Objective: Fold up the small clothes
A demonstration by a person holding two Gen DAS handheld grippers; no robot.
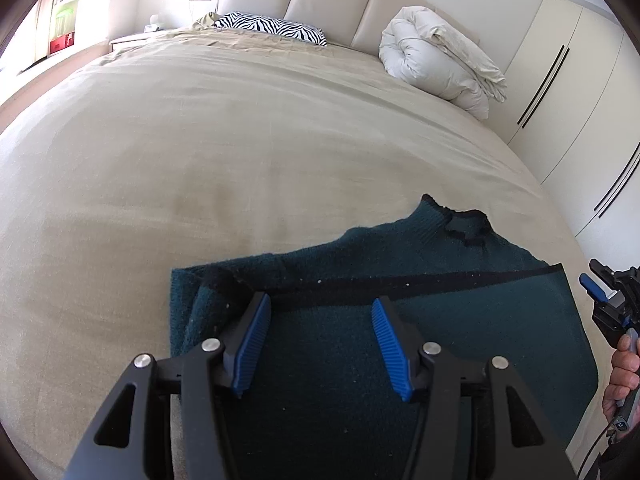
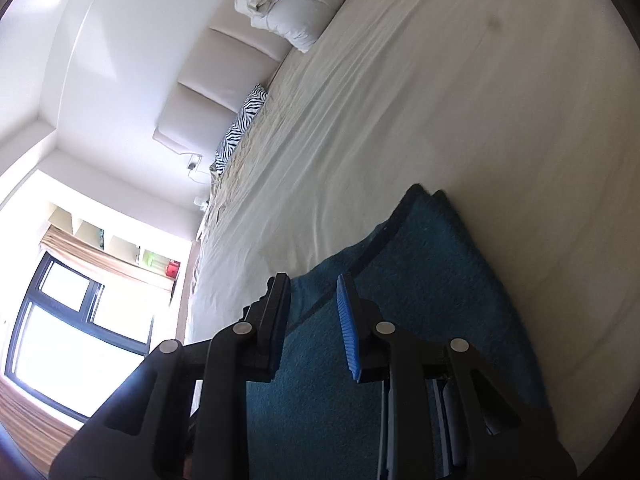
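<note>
A dark teal knit sweater (image 1: 400,320) with black trim lies partly folded on the beige bed (image 1: 200,140), near its front edge. My left gripper (image 1: 320,304) is open and empty, hovering over the sweater's left part. My right gripper (image 2: 314,284) is open, rolled sideways, with its fingers over the sweater (image 2: 400,300) by a black stripe. It also shows at the right edge of the left wrist view (image 1: 600,284), beside the sweater's right side and held by a hand.
A rolled white duvet (image 1: 436,60) and a zebra-print pillow (image 1: 272,26) lie at the head of the bed. White wardrobe doors (image 1: 568,100) stand to the right. A window (image 2: 76,320) is on the far side.
</note>
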